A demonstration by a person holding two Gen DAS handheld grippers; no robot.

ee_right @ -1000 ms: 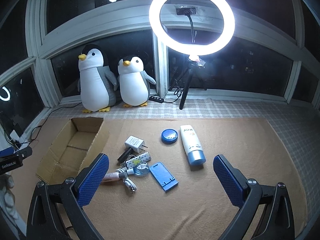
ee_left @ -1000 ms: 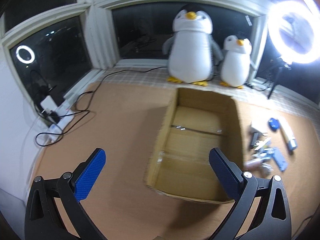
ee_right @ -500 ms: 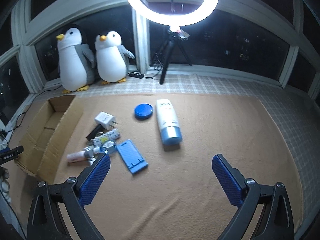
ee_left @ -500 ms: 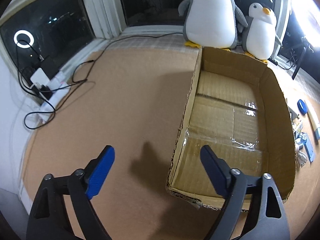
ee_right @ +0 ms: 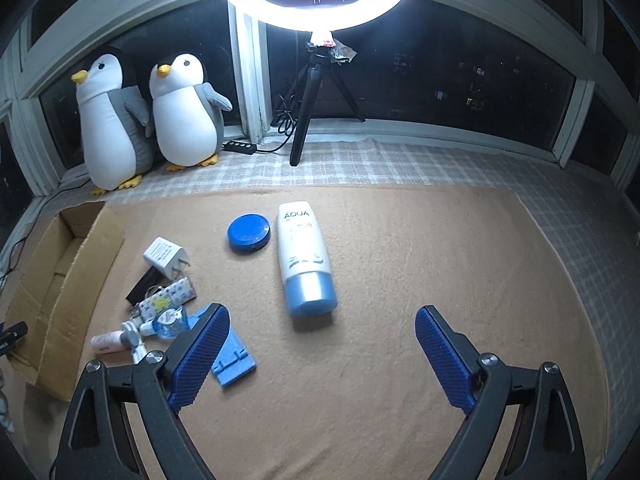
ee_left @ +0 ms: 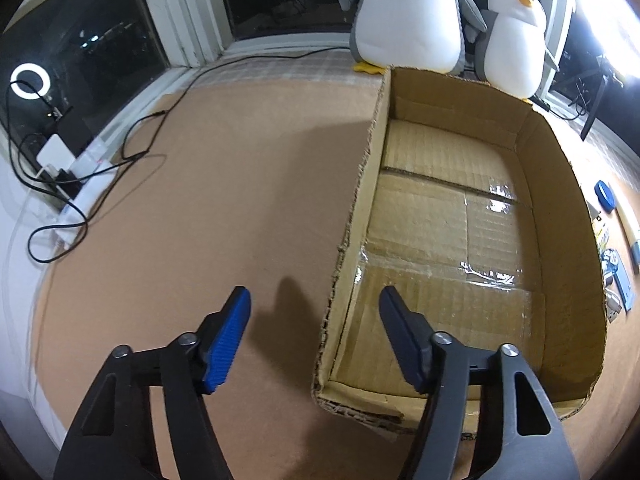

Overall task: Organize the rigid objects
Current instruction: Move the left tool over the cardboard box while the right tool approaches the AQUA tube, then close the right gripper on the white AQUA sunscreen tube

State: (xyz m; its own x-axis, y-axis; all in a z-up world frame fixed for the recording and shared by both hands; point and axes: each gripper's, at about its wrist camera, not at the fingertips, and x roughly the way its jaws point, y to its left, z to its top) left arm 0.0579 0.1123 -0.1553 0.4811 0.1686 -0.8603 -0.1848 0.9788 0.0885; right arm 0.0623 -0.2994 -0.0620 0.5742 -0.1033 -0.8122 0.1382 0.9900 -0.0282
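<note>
An empty cardboard box [ee_left: 556, 184] lies open on the tan mat; it also shows at the left edge of the right wrist view [ee_right: 60, 292]. My left gripper [ee_left: 316, 300] is open and straddles the box's near left wall. My right gripper [ee_right: 320, 320] is open and empty just before a white AQUA tube with a blue cap [ee_right: 304, 256]. To its left lie a round blue tin [ee_right: 248, 232], a white charger plug [ee_right: 164, 256], a blue phone stand [ee_right: 232, 360], a patterned case [ee_right: 168, 300] and several small items.
Two penguin plush toys [ee_right: 148, 120] stand on the window ledge behind the box. A ring light on a tripod [ee_right: 316, 80] stands at the back. Cables and a power strip [ee_left: 76, 176] lie along the left edge of the mat.
My left gripper has moved in and down toward the box's left wall and narrowed its opening. My right gripper has moved forward and down toward the AQUA tube.
</note>
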